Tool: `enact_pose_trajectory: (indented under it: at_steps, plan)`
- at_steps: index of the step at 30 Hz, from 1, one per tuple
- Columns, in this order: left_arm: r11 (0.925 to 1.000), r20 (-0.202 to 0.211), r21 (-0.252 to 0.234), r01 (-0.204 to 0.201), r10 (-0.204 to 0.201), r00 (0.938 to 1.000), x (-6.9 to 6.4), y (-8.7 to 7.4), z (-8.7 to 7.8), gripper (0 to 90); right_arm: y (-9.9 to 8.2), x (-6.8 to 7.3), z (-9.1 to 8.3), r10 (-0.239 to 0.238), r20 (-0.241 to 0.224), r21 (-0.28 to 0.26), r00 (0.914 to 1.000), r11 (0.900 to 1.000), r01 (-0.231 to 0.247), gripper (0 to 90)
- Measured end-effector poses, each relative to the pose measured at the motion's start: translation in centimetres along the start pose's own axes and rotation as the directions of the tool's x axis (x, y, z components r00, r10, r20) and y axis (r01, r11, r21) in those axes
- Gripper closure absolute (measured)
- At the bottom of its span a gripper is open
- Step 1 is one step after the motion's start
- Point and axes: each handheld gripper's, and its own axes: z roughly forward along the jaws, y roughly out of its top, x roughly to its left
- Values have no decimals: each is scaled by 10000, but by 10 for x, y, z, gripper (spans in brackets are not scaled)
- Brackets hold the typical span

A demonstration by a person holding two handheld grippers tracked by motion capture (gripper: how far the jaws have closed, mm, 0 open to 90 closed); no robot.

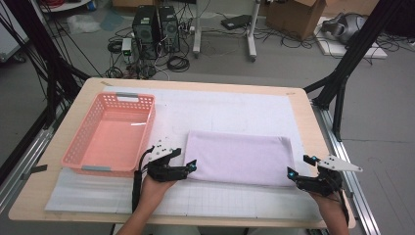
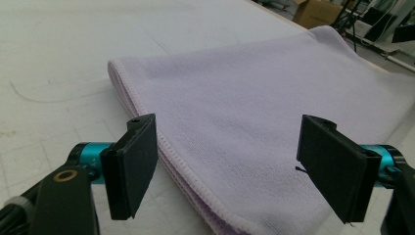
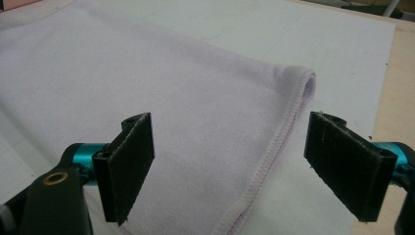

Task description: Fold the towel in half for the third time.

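A folded lilac towel (image 1: 240,156) lies flat on the white grid mat (image 1: 225,105), its long side across the table. My left gripper (image 1: 191,166) stands open at the towel's near left corner. In the left gripper view the towel (image 2: 244,88) and its stitched left edge run between the spread jaws of the gripper (image 2: 230,147), and neither pad presses on it. My right gripper (image 1: 298,165) is open at the near right corner. In the right gripper view the towel (image 3: 147,73) and its folded right edge lie ahead of the wide-apart jaws of the gripper (image 3: 230,147).
A pink plastic basket (image 1: 73,147) with nothing in it stands on the mat to the left of the towel, close to my left gripper. The wooden table (image 1: 303,112) ends just right of the mat. Black frame posts, cables and computers stand beyond the far edge.
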Motion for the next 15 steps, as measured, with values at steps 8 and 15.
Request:
enact_pose_trajectory:
  at_steps: [8, 15]
  plan:
    - [9997, -67, 206, 143, -142, 9999, -1, -1, -1, 243, 0, -1, 3, 82, -138, 55, 9999, 10000, -82, 180]
    - [9972, -151, 671, 316, -306, 9994, -1, -5, 0, 256, 3, 3, 6, 63, -320, 13, 9995, 10000, -63, 180]
